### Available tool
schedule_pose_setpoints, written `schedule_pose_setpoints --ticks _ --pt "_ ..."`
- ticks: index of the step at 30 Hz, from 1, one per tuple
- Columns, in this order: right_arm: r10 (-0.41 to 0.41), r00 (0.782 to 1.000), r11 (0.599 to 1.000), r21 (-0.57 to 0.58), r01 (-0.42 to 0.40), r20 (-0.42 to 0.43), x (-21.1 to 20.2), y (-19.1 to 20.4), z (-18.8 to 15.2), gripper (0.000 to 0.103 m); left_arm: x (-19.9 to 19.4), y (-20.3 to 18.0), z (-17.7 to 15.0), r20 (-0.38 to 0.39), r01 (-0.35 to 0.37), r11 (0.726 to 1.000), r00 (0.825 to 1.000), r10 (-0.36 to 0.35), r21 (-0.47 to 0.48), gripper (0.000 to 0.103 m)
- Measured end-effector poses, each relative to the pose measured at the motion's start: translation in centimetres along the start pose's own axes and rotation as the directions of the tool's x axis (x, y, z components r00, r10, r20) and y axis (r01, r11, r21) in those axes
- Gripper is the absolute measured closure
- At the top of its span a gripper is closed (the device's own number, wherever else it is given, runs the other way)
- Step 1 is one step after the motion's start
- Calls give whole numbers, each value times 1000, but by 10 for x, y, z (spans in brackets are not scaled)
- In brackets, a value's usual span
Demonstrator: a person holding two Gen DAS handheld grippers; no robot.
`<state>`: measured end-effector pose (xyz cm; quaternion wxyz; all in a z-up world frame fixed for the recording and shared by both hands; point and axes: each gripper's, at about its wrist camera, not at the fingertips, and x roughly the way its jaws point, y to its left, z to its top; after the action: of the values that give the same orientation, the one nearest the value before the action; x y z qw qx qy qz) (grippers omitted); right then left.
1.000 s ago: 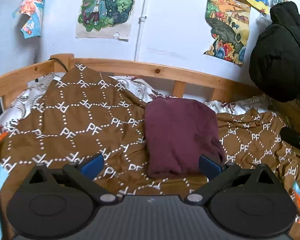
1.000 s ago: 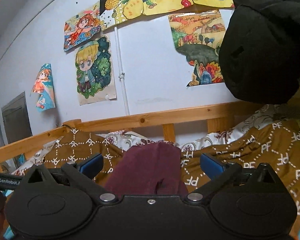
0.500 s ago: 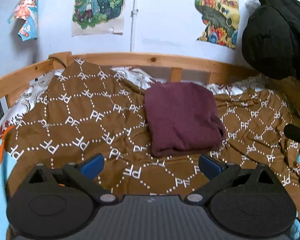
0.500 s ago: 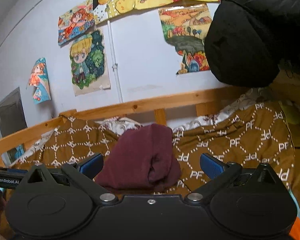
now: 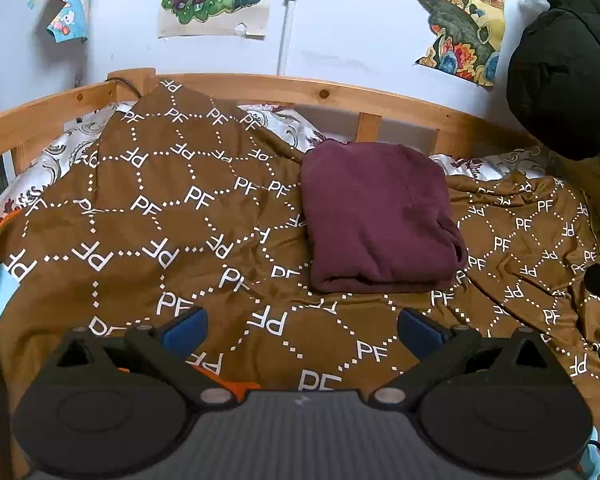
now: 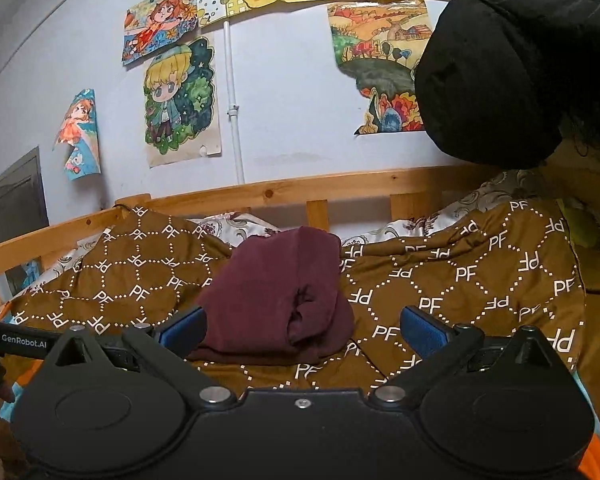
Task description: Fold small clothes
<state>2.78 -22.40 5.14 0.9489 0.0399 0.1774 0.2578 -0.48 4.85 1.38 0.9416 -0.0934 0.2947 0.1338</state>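
The maroon garment (image 5: 380, 216) lies folded in a neat block right of centre frame on the brown blanket (image 5: 172, 216), likely set flat to keep its shape. Both the left gripper (image 5: 302, 326) and right gripper (image 6: 302, 326) hover empty, fingers spread apart. The blanket repeats "PF"; lower left of the right view reads "GenRobot.AI".

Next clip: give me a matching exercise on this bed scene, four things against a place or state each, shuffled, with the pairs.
Things:
1. maroon garment
2. brown blanket
3. black jacket
4. left gripper

Places or states:
A. hanging at the right, above the bed
B. open, holding nothing
C. folded, lying on the blanket
D. spread over the bed, printed with white letters

Pairs: 1-C, 2-D, 3-A, 4-B
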Motion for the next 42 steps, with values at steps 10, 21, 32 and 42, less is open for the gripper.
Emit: schedule_pose_setpoints --ticks 10,21,32,42 --pt "-4 1000 1000 12 4 -5 1 -2 0 1 1 1 0 -1 0 1000 1000 0 0 1" --pt "-4 1000 1000 15 4 -4 0 -3 0 1 -2 -1 -1 5 -2 1000 1000 2 5 1" --pt "-4 1000 1000 15 4 -3 0 -3 0 1 -2 -1 -1 4 -4 1000 1000 4 4 1" --pt "-4 1000 1000 15 4 -3 0 -3 0 1 -2 -1 -1 3 -4 1000 1000 4 4 1"
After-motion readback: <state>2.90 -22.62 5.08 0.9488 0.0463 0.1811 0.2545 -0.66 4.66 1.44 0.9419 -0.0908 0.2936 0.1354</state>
